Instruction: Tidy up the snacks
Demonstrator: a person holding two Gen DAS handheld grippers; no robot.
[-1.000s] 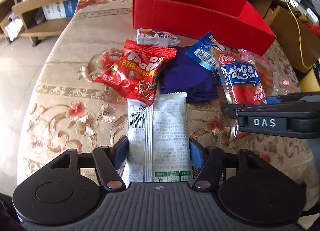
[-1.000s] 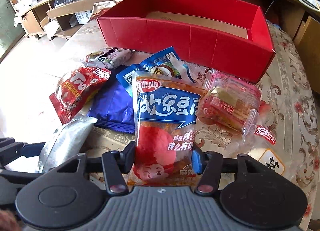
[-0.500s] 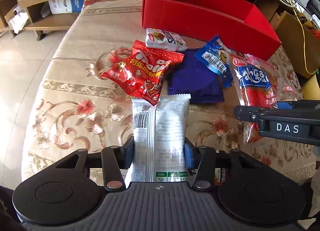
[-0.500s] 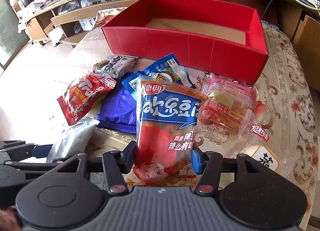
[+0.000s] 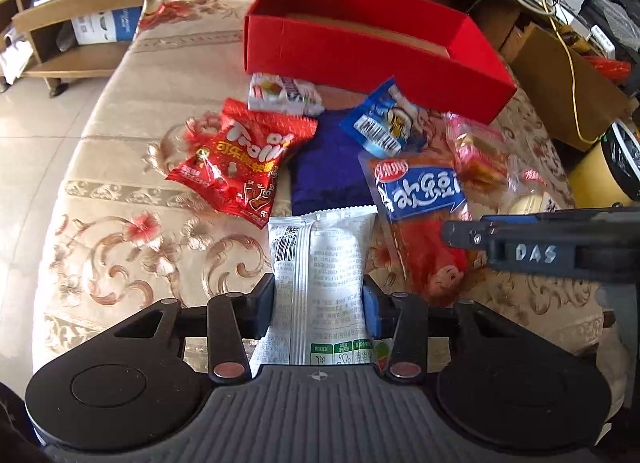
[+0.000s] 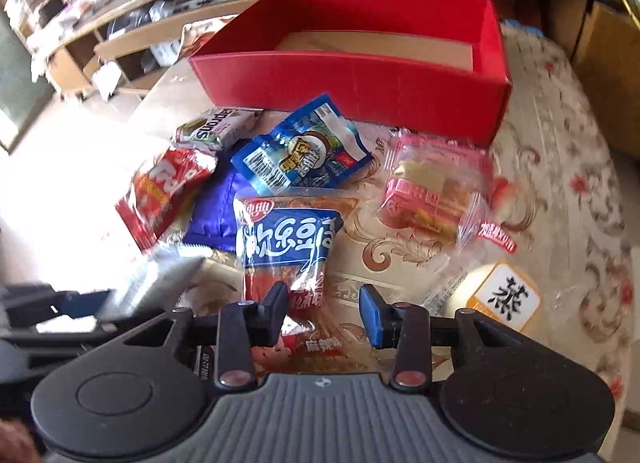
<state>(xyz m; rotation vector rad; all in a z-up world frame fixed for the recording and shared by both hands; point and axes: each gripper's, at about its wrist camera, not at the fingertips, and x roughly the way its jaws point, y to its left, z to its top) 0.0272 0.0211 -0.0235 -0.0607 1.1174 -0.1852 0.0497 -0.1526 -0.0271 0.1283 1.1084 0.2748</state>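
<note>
My left gripper (image 5: 319, 303) is closing tight on a white snack packet (image 5: 320, 255), whose sides are squeezed between the pads. In the right wrist view, that packet (image 6: 160, 279) is a silvery blur at the left. My right gripper (image 6: 324, 307) is closing on a blue and orange packet (image 6: 284, 239), which bunches and skews toward its left pad. The right gripper's finger (image 5: 472, 235) shows over the same packet (image 5: 416, 199). An empty red box (image 5: 360, 63) (image 6: 352, 83) stands behind the snacks.
Loose on the floral cloth lie a red gummy bag (image 5: 240, 159), a purple packet (image 5: 324, 167), a blue coconut packet (image 5: 380, 127), a small white packet (image 5: 284, 93), a pink wrapped cake (image 6: 432, 191) and a clear bun packet (image 6: 500, 299). Wooden shelves stand behind the table; a tiled floor lies left.
The left jaws narrowed onto the white packet. The right jaws narrowed too, and the blue and orange packet crumpled and twisted toward the left pad. Both hands stayed nearly in place.
</note>
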